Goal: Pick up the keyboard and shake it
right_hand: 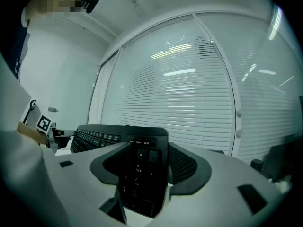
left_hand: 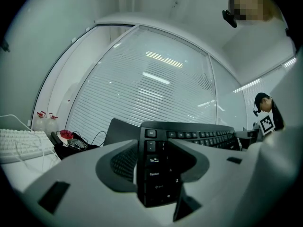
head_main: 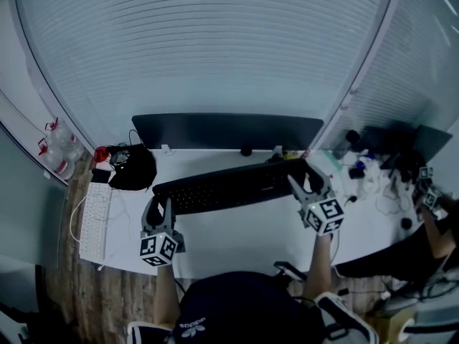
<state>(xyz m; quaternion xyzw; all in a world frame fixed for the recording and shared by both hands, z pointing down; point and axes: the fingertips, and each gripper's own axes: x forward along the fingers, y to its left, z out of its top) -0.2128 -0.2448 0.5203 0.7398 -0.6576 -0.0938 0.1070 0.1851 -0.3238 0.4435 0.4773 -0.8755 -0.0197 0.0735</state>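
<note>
Over the desk [head_main: 237,231], keyboard [head_main: 229,186], short edges within left tongs [head_main: 159,205], right tongs [head_main: 306,182]

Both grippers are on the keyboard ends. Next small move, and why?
Probably start a short up-down shake, both grippers together. The left gripper is shut on the keyboard's Esc end, the right gripper on its numpad end, so the grip looks set. Clearance above the desk is unclear, so keep strokes small.

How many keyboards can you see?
2. The black keyboard is gripped at its ends by the left gripper and the right gripper. The white keyboard lies at the left end of the desk. None looks hidden.
</note>
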